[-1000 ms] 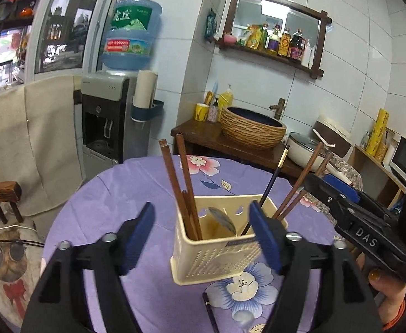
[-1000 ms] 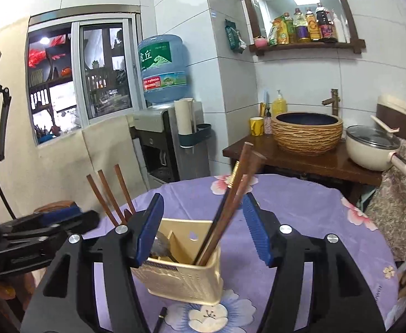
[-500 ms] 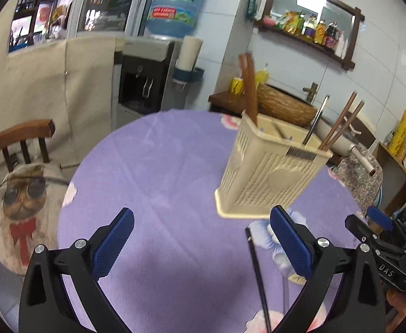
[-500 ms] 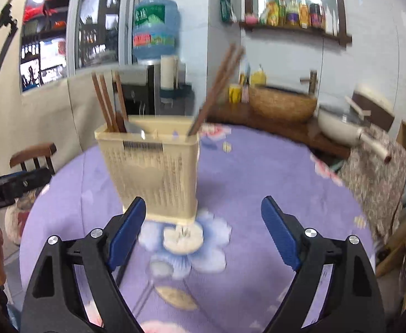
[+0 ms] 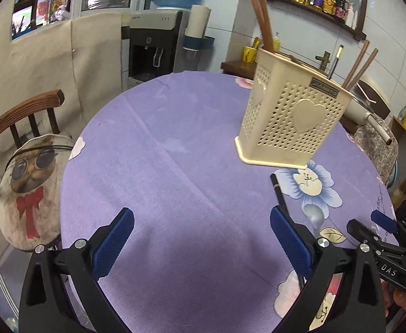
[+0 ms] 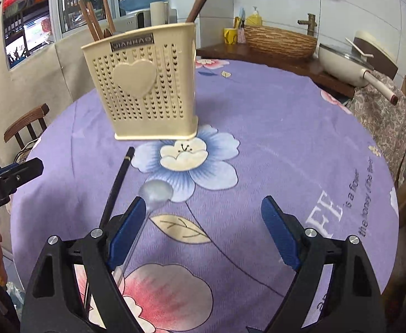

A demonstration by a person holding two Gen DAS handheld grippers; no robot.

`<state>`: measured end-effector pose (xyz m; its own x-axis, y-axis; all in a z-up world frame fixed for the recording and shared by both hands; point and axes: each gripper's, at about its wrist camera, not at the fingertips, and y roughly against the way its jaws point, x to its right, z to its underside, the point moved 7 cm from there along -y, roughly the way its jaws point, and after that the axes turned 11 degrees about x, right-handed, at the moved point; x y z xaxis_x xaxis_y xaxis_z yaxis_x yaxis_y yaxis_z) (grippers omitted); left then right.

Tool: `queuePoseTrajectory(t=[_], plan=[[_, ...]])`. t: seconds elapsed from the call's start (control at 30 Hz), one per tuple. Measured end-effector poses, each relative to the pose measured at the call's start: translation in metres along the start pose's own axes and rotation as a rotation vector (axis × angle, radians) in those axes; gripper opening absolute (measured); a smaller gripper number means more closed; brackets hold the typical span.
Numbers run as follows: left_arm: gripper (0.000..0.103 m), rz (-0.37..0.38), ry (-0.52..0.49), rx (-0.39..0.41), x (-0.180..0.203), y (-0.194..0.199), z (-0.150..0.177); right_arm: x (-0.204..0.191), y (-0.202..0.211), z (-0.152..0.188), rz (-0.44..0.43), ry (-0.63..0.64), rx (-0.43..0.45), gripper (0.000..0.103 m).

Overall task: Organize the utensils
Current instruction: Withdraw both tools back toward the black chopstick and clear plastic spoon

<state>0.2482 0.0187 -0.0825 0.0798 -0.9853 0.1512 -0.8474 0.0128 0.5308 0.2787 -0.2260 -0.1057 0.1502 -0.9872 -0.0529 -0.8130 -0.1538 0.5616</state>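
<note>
A cream perforated utensil holder (image 5: 291, 122) (image 6: 144, 83) stands on the purple flowered tablecloth (image 5: 175, 166) (image 6: 286, 138), with brown chopsticks (image 5: 261, 22) (image 6: 91, 22) sticking out of it. In front of it lie a black chopstick (image 5: 278, 191) (image 6: 116, 186) and a clear spoon (image 5: 315, 217) (image 6: 155, 191). My left gripper (image 5: 201, 238) hangs open over bare cloth, left of both. My right gripper (image 6: 203, 230) is open too; its left finger overlaps the spoon's handle, and nothing sits between the pads. Each view shows the other gripper at its edge.
A wooden chair with a cat cushion (image 5: 28, 166) stands at the table's left. Behind the table are a water dispenser (image 5: 153, 41), a side table with a woven bowl (image 6: 280, 41) and a white pan (image 6: 350, 63). A patterned cloth (image 6: 383, 116) drapes at the right.
Both grippers have come down from above the holder to low over the cloth in front of it, and their jaws have spread wider. The holder now stands beyond them.
</note>
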Motion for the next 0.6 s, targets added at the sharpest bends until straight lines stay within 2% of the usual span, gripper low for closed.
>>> queuePoseTrajectory(t=[0.17, 0.3, 0.6], plan=[[0.097, -0.04, -0.008, -0.003, -0.009, 0.001, 0.005, -0.009, -0.004, 0.004, -0.002, 0.026, -0.018, 0.084], [0.097, -0.032, -0.01, -0.015, -0.007, -0.002, 0.008, -0.018, -0.01, 0.008, -0.008, 0.051, -0.039, 0.083], [0.097, -0.027, -0.002, -0.017, -0.008, -0.001, 0.01, -0.044, -0.031, 0.016, -0.047, 0.067, -0.121, 0.06]])
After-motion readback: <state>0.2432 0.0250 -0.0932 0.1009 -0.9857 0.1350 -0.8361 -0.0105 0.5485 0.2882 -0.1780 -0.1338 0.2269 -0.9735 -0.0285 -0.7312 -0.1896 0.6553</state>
